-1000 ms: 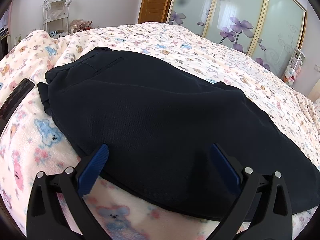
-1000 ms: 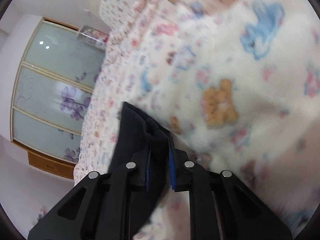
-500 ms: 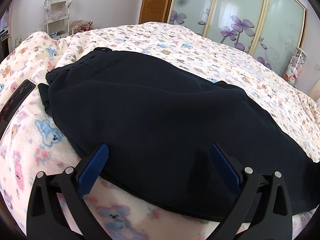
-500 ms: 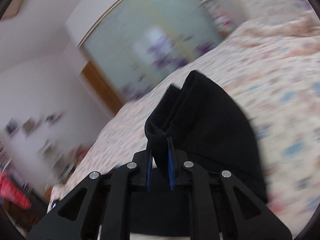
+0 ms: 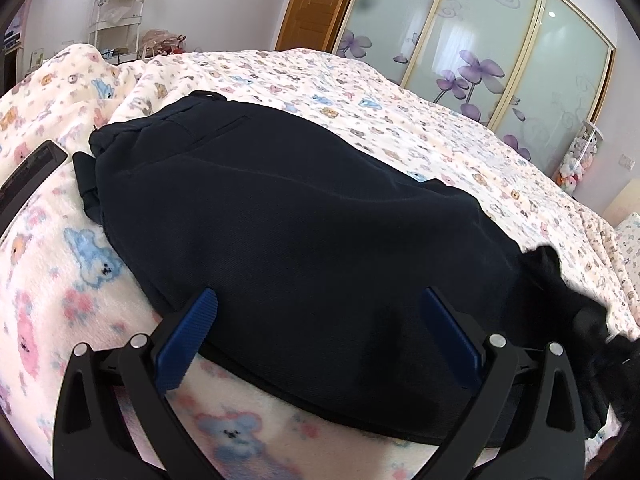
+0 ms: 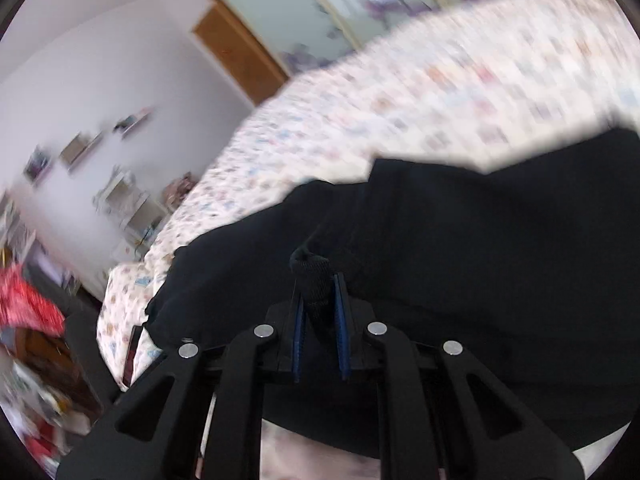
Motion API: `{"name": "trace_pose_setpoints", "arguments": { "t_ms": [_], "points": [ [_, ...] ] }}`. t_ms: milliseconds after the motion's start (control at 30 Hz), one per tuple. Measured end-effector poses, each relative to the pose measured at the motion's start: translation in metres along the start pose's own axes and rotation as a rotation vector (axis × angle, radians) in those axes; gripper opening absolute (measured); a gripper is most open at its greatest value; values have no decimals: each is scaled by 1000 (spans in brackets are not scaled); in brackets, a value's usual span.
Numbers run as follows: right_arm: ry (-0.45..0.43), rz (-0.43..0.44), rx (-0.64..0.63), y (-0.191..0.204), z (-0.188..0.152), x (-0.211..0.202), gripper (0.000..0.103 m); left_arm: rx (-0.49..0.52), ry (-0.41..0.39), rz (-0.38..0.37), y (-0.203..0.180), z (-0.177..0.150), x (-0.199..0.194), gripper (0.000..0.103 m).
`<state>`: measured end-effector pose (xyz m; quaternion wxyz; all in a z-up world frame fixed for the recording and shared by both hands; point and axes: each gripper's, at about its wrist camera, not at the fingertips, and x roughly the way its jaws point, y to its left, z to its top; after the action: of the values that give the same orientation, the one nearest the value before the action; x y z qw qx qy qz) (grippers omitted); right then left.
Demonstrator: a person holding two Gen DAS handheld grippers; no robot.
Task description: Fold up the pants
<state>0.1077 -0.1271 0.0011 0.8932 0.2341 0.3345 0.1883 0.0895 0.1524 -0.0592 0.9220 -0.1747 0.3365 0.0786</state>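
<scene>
Left wrist view: dark pants (image 5: 280,220) lie spread across bear-print blanket (image 5: 360,92) on bed. Left gripper (image 5: 320,320) hovers at near edge, blue pads (image 5: 188,336) wide apart, nothing between.

Right wrist view, blurred: right gripper (image 6: 318,300) clamped on bunched pants fabric, lifted above blanket.

Pants (image 5: 300,240) on the bed (image 5: 360,92) ahead of the left gripper (image 5: 320,320), waistband far left, phone (image 5: 28,176) left of it, wardrobe (image 5: 480,40) behind, right gripper (image 6: 318,312) clamping a hem fold.
</scene>
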Motion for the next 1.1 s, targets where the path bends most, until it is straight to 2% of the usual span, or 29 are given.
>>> {"name": "trace_pose_setpoints", "arguments": {
  "t_ms": [33,100,167,200,233,267,333,467,500,533,633,733,800,867,967,1033,1100],
  "points": [
    [7,12,-51,12,-2,2,14,-2,-1,-3,0,0,0,101],
    [75,17,-108,23,-14,17,14,-11,-4,-13,2,0,-1,101],
    [210,-44,-174,26,-33,45,20,-17,-6,-21,3,0,-2,101],
    [235,-60,-198,27,-38,52,24,-18,-7,-21,3,0,-2,101],
    [228,-47,-232,29,-42,50,41,-18,-7,-23,3,0,-2,101],
    [245,-9,-238,32,-41,48,63,-19,-7,-24,3,0,-2,101],
    [263,51,-226,35,-37,41,78,-19,-7,-23,2,0,-2,101],
    [201,109,-180,39,-31,32,83,-28,-9,-35,4,0,-3,101],
    [220,101,-160,36,-33,38,83,-34,-11,-42,5,1,-3,101],
    [282,83,-135,28,-37,50,83,-46,-15,-60,7,1,-4,101],
    [286,95,-165,33,-43,48,83,-75,-23,-105,13,3,-8,101],
    [282,114,-126,27,-37,24,83,-145,-17,-232,32,8,-19,101],
    [272,99,-160,23,-35,6,84,-203,-8,-292,50,11,-29,101],
    [256,63,-219,16,-35,-15,93,-260,10,-339,72,17,-35,101],
    [257,24,-265,-3,-38,-44,94,-371,88,-413,105,27,-29,101],
    [255,13,-256,-16,-40,-55,94,-471,133,-494,124,33,-19,101],
    [238,18,-232,-32,-44,-64,94,-521,156,-538,132,39,-12,101]
  ]
}}
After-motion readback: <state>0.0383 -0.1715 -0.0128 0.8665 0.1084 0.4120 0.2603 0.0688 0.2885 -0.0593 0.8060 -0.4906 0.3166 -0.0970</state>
